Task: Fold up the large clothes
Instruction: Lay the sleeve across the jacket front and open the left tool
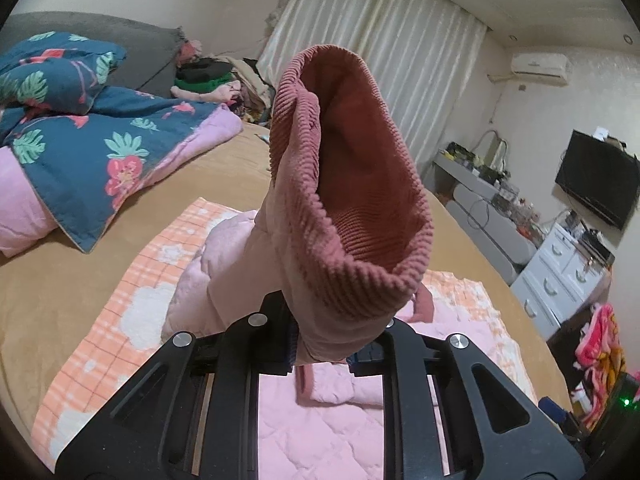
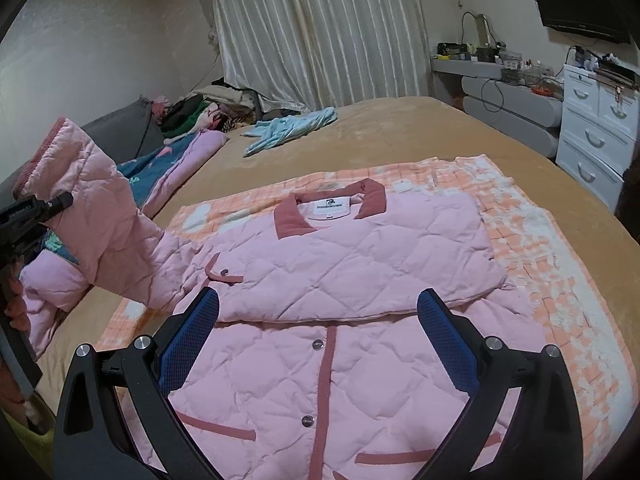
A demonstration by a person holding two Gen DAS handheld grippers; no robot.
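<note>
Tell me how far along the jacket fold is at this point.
Partly done. The pink quilted jacket lies buttoned on the checked blanket, its right sleeve already folded across the chest. In hand: the left tongs grip the other sleeve near its cuff, raised. The right tongs hover open. Left: laying this sleeve over, then folding the body.

A soft pink puffy quilted jacket (image 2: 340, 264) with dark pink collar and trim lies front up on the bed. One side is folded over its chest. Its other sleeve (image 2: 100, 216) is lifted up, the dark pink ribbed cuff (image 1: 352, 184) open.
</note>
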